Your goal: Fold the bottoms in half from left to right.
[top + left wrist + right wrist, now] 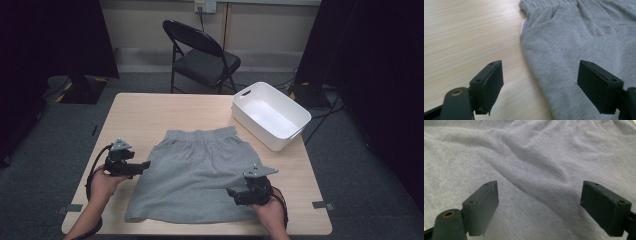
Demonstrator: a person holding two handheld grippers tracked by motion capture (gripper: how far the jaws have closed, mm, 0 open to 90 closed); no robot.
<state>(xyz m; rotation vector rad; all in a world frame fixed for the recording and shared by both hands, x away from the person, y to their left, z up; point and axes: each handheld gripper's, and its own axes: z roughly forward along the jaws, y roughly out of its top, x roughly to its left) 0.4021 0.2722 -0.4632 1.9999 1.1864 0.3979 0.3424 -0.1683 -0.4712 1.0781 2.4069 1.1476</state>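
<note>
Grey shorts (197,175) lie flat mid-desk (140,112), waistband toward the top of the frame, hem toward the bottom edge; long axis runs top to bottom. Your left hand-held gripper (142,166) sits at lower left, jaws pointing right at the shorts' left edge. In the left gripper view that edge (534,72) runs up between the jaws, one jaw over bare wood, one over cloth, both released, nothing pinched. Your right hand-held gripper (231,192) sits lower right, already over the fabric (534,170), jaws pointing left, spread wide, released, grasping nothing. Right is nearer the hem; left is nearer the side seam. White bin (270,116) sits upper right, well apart.
</note>
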